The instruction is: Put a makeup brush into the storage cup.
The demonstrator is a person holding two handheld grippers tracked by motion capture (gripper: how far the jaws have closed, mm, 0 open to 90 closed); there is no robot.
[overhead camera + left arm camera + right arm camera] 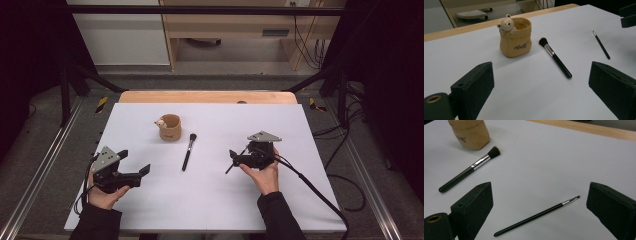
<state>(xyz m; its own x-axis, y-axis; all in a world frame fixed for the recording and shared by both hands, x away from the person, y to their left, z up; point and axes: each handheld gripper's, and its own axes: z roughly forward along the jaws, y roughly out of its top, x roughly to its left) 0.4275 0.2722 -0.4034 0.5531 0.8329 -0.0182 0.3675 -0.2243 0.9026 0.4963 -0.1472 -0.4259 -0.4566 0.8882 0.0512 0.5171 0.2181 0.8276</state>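
Two grippers, both held low over the white table (210, 200), one in each hand. Left gripper (136, 172) at near left, jaws spread wide, nothing between them; in the left gripper view its jaws frame bare table surface. Left hand (102, 195) cups it from below, dark sleeve at the bottom edge. Right gripper (232, 159) at near right, a bit farther up the table than the left one, jaws wide too, holding nothing. Right hand (264, 176) under it, cable (310, 185) trailing off to the right.

Thin black brush (536, 216) lies flat on the table between the right gripper's wide jaws in the right gripper view, fine tip toward the right jaw, touching neither jaw. Same brush seen in the left gripper view (601, 45), off to the right.

Thicker makeup brush (188, 151) lies flat mid-table between the two grippers, well apart from both, bristle head pointing away from the person, handle toward them. Silver ferrule behind the dark bristles.

Farther on, tan pot (170, 128) stands upright, just beside the makeup brush's bristle end, not touching. Small bear figure (506, 23) on its rim, dark lettering on the side. Can't tell what's inside.

Wooden table edge (207, 97) beyond the white surface.
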